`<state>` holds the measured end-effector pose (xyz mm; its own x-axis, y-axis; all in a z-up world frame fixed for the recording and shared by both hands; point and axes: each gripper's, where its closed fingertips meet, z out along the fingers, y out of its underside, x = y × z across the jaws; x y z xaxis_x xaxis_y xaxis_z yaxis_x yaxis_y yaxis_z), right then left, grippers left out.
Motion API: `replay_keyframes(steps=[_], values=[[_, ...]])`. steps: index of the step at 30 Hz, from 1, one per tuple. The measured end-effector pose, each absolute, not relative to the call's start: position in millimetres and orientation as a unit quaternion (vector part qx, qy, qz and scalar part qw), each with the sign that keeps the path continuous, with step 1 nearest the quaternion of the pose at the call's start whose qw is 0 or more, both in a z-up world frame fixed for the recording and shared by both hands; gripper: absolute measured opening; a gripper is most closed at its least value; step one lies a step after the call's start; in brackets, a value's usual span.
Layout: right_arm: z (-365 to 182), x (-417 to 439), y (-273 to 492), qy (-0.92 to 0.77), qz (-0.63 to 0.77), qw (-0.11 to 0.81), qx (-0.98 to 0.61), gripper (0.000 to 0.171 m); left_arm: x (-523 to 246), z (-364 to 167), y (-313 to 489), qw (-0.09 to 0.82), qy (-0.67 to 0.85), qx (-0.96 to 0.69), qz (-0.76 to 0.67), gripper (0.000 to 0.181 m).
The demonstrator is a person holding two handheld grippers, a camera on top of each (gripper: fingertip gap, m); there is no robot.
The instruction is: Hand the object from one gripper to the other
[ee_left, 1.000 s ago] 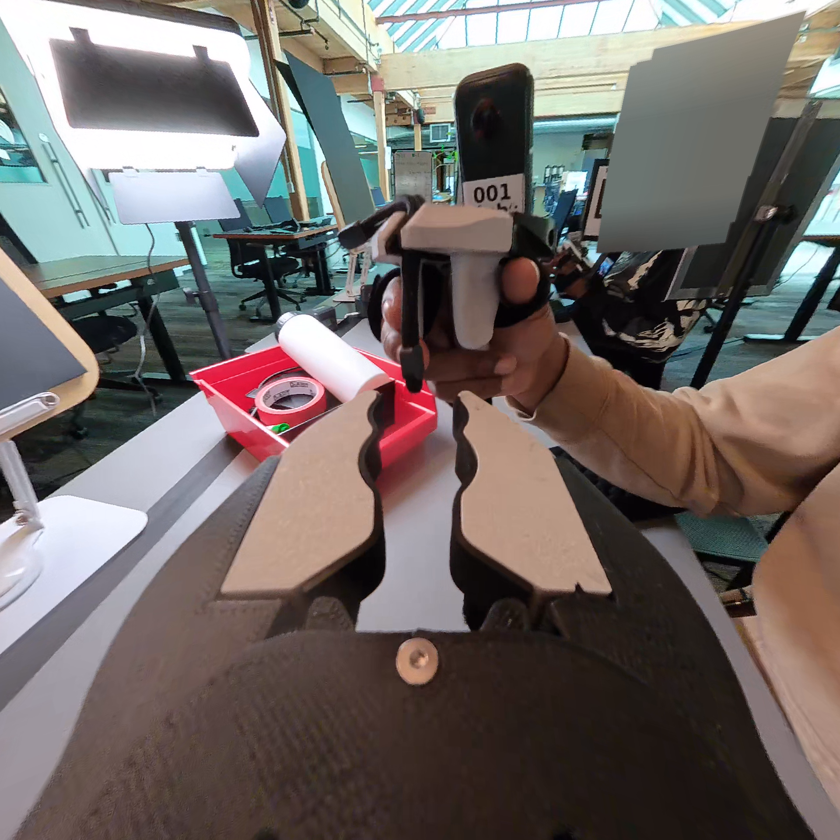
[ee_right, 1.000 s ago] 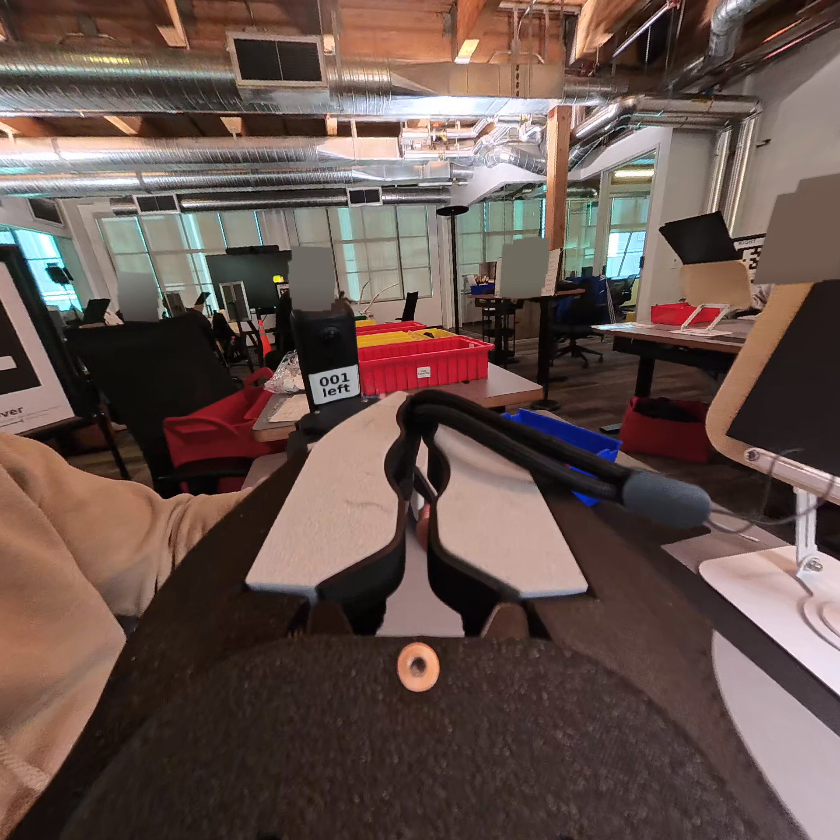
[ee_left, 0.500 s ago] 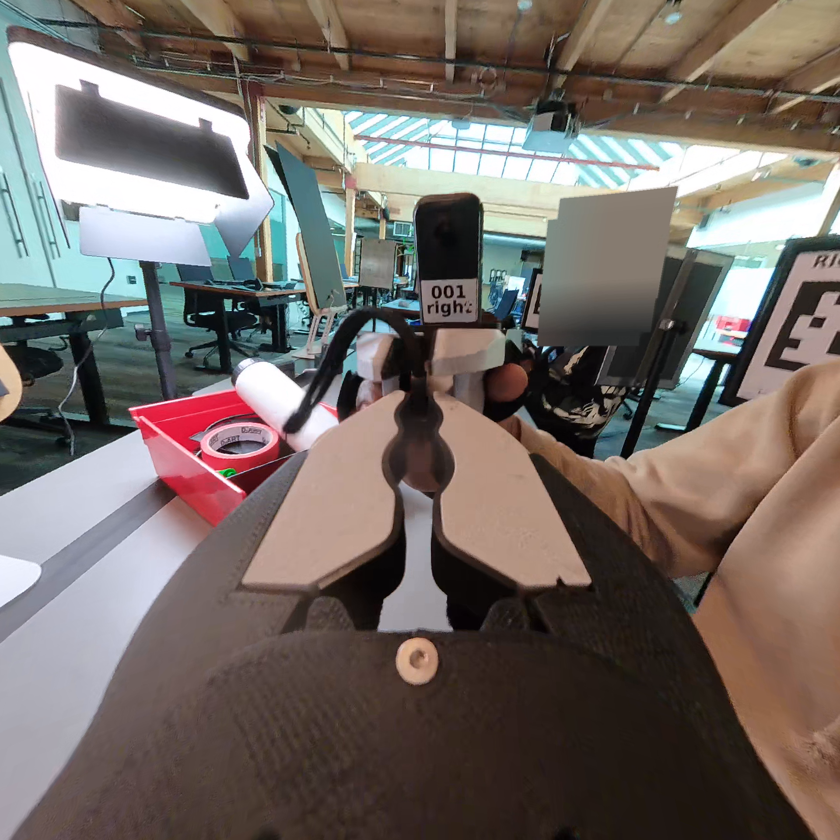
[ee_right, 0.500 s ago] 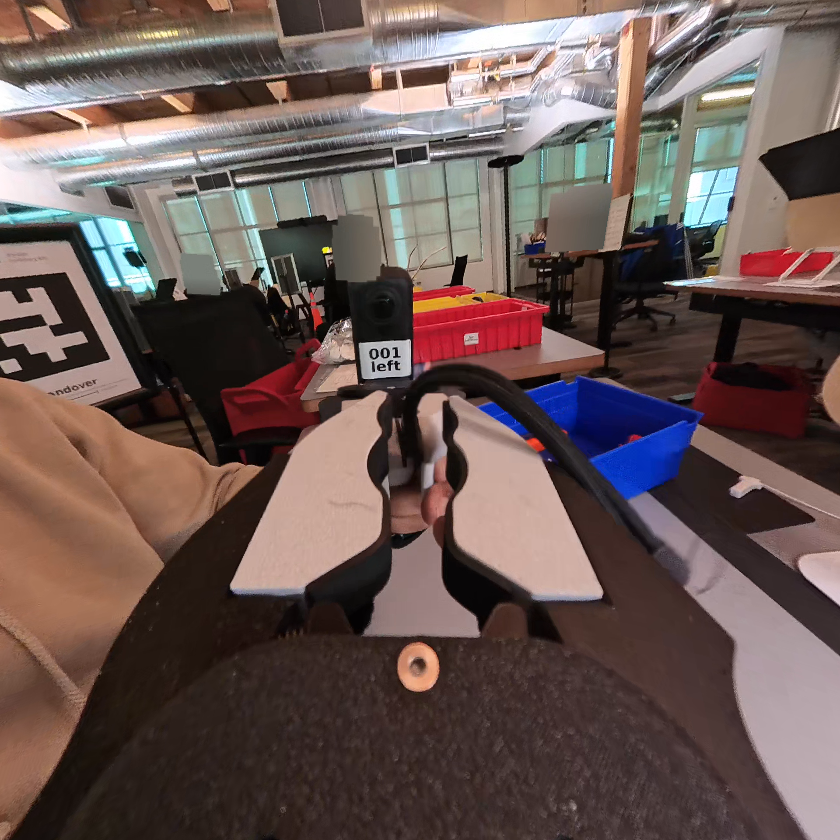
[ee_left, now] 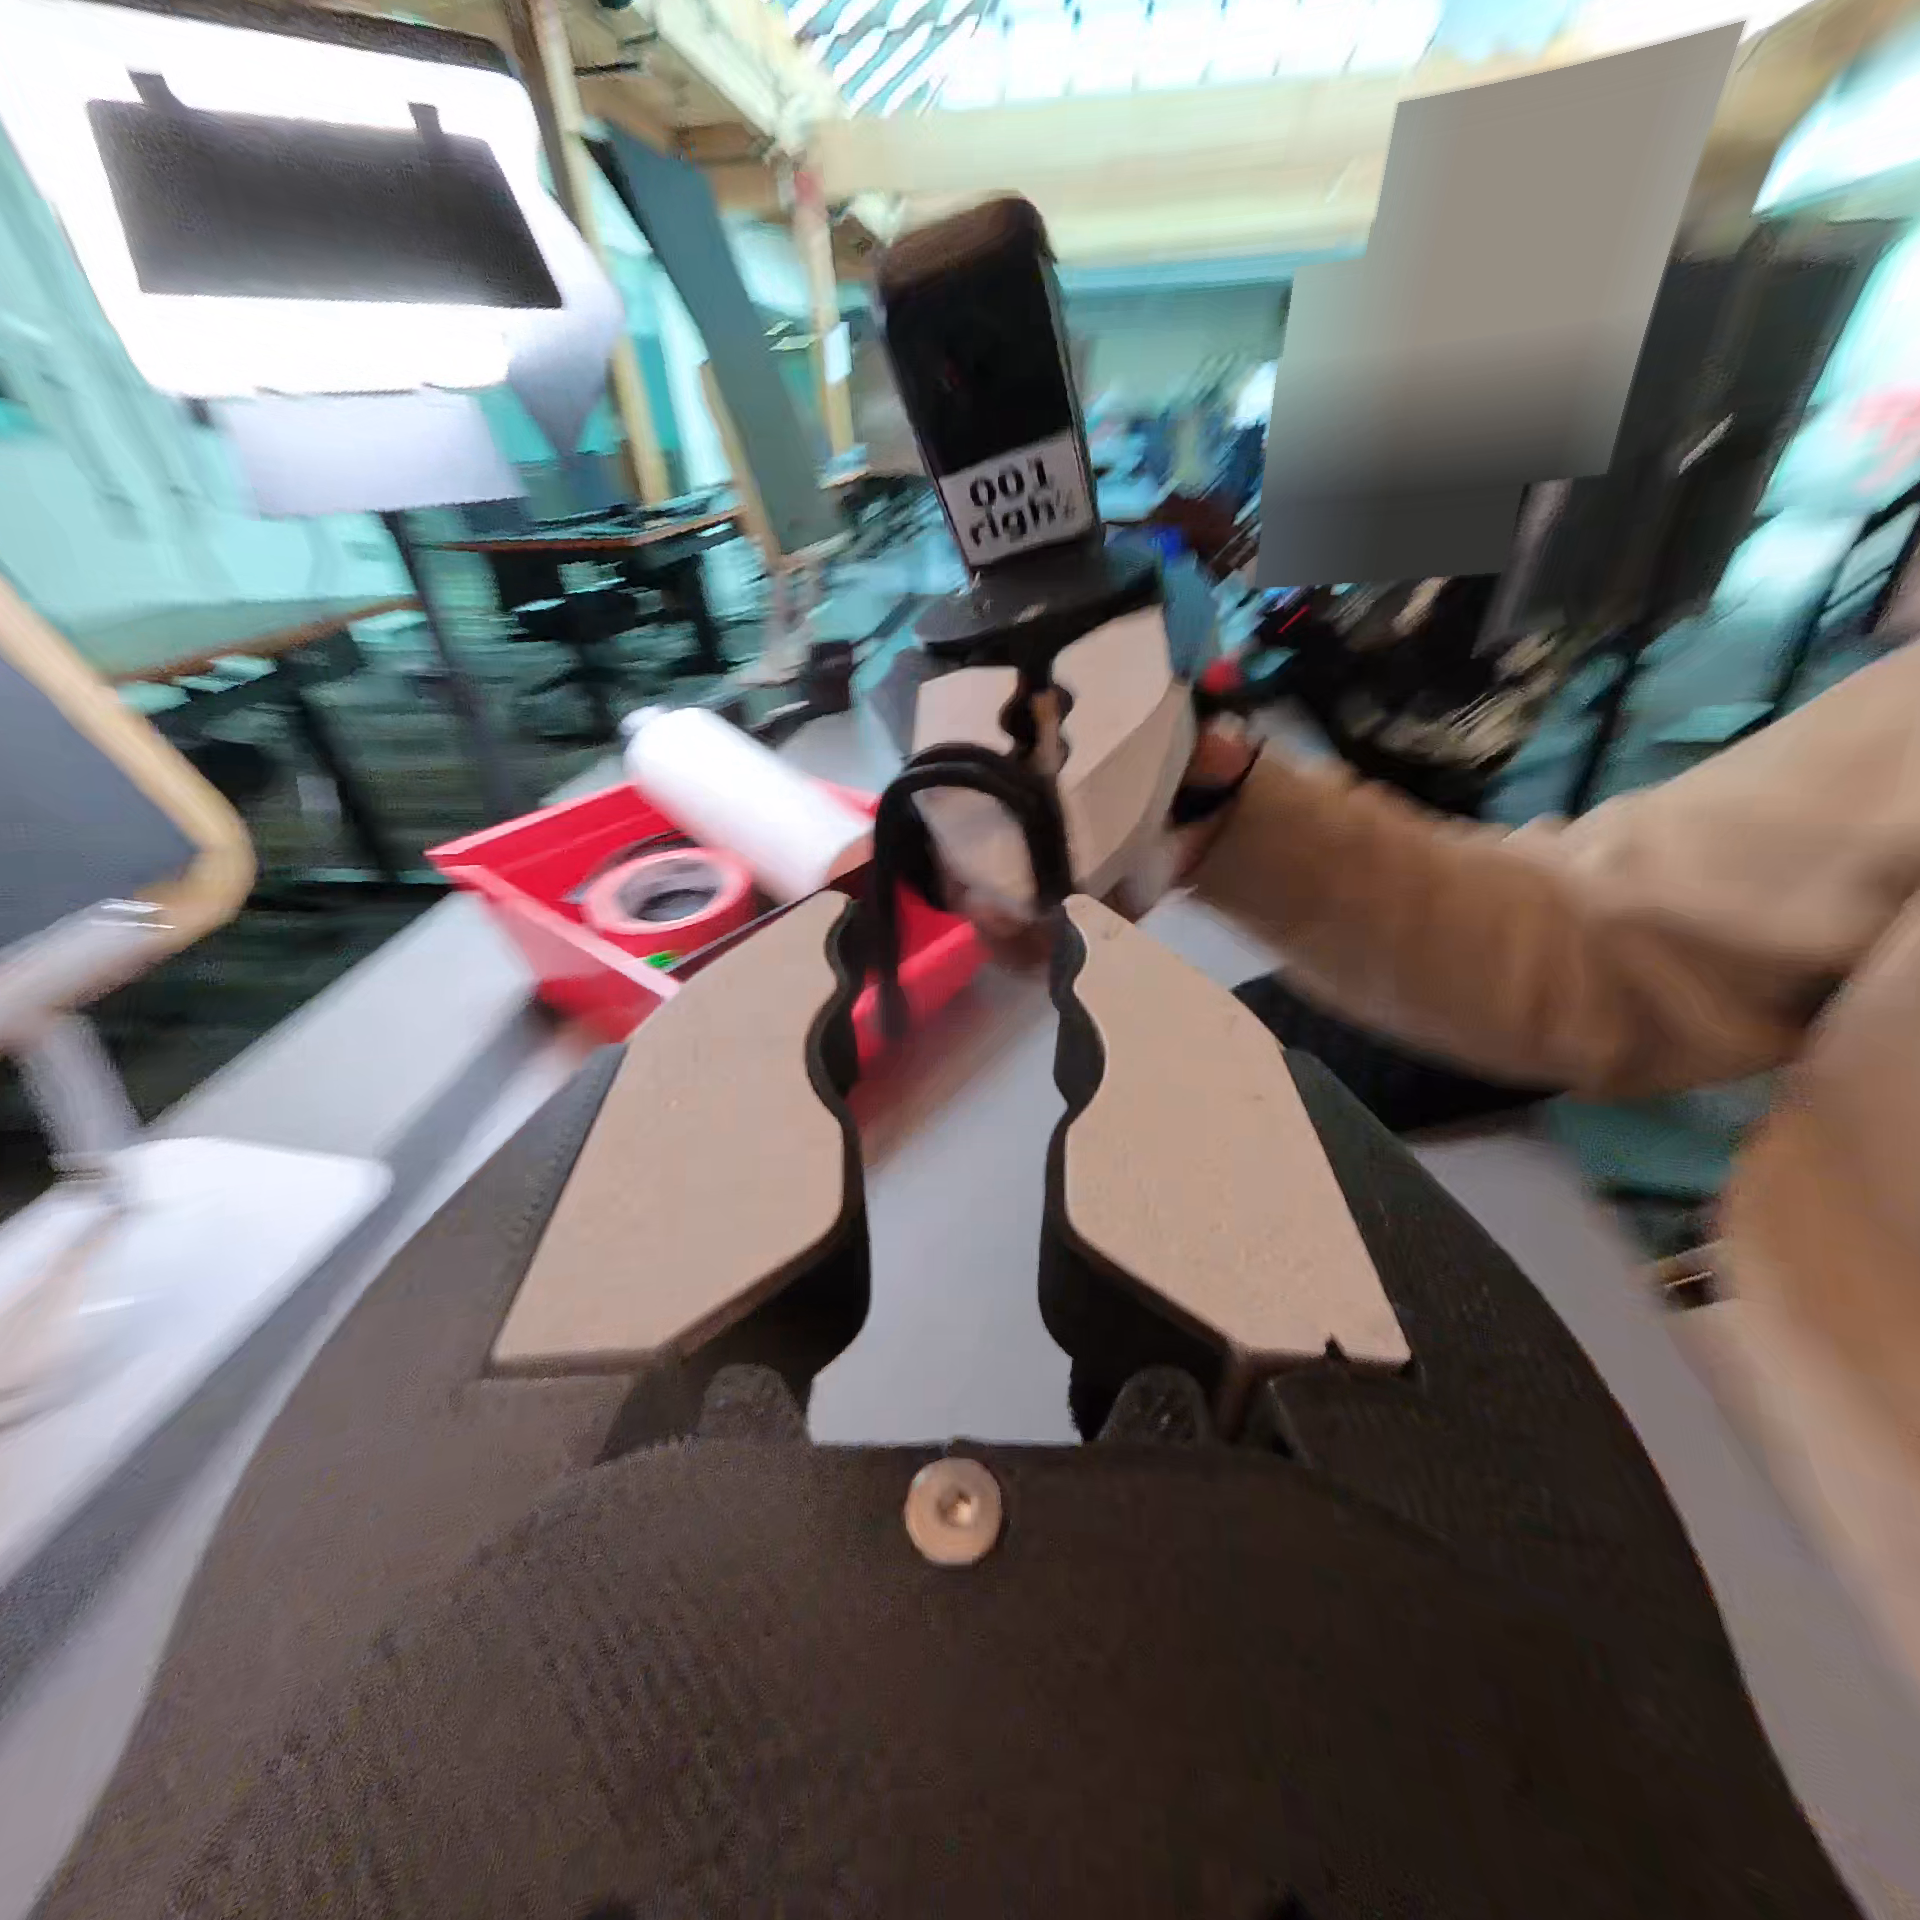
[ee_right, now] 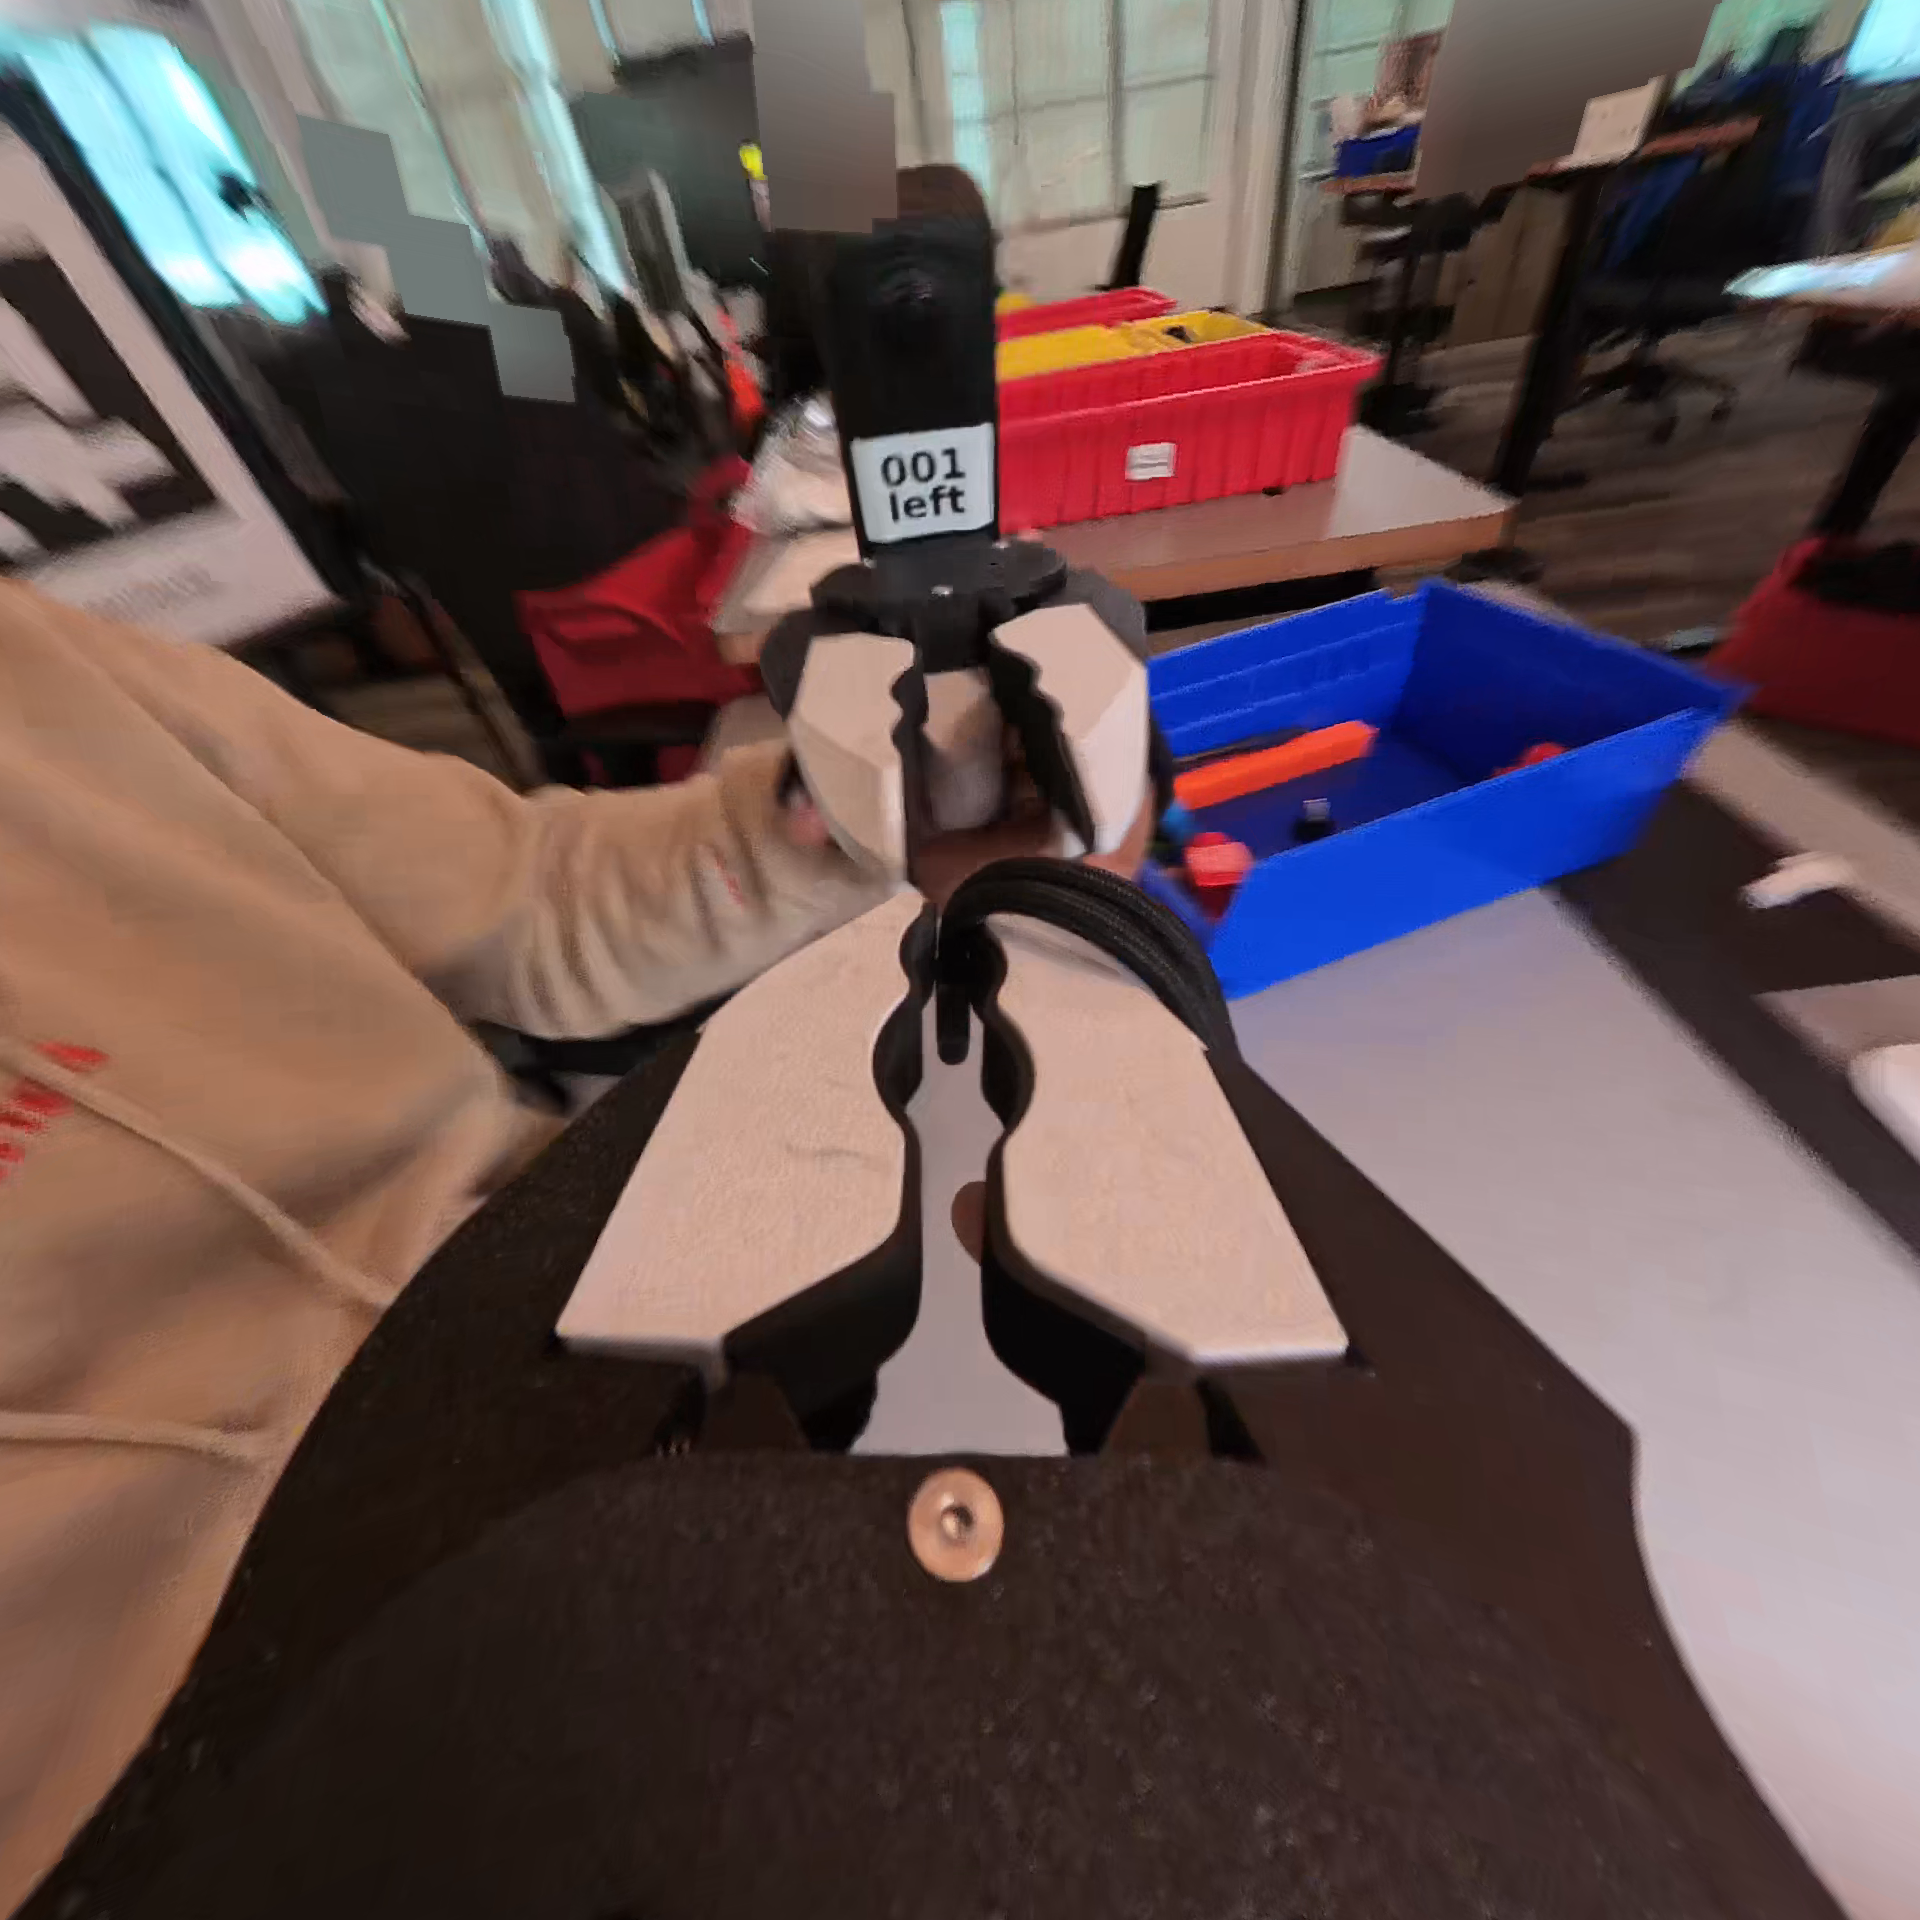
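Nearest in the right wrist view, we see the right gripper (ee_right: 951, 940) clenched on a black braided cable (ee_right: 1091, 935): its fingers (ee_right: 769, 1122) are drawn nearly together, pinching the cable at their tips, and the rest of the cable arches over to the right and drops behind the right finger. The cable hangs above the grey desk (ee_right: 1507, 1195), touching nothing but that gripper as far as we can tell.

Just beyond, the left gripper (ee_right: 961, 831) faces us, released, its fingers spread with a clear gap and nothing between them. In the left wrist view its fingers (ee_left: 707, 1143) also stand apart, with the cable (ee_left: 935, 821) looping down from the other gripper (ee_left: 1039, 727) in front of their tips.

Farther back, a blue bin (ee_right: 1455, 810) of small parts sits toward the desk's right edge. A red tray (ee_left: 520, 894) holding a pink tape roll (ee_left: 665, 899) and a white roll (ee_left: 738, 800) lies at the far end.
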<state>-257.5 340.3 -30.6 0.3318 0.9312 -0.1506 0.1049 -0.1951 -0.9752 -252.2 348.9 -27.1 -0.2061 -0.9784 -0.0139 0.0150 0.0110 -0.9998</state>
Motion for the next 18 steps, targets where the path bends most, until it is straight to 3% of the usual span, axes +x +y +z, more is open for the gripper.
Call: replay_keyframes(steps=[3,8,15,18], values=[[-31,-265,327,-0.371,0.544,0.406,-0.634,0.005,-253,-40,361,0.543,0.607,-0.428,-0.391,0.038],[-52,-280,314,-0.394,0.604,0.326,-0.611,0.005,-251,-55,353,0.558,0.665,-0.390,-0.306,0.040],[-51,-291,288,-0.429,0.660,0.273,-0.554,0.005,-247,-60,334,0.572,0.694,-0.328,-0.289,0.006],[-46,-292,280,-0.439,0.669,0.270,-0.535,0.005,-246,-56,329,0.566,0.684,-0.324,-0.326,0.004]])
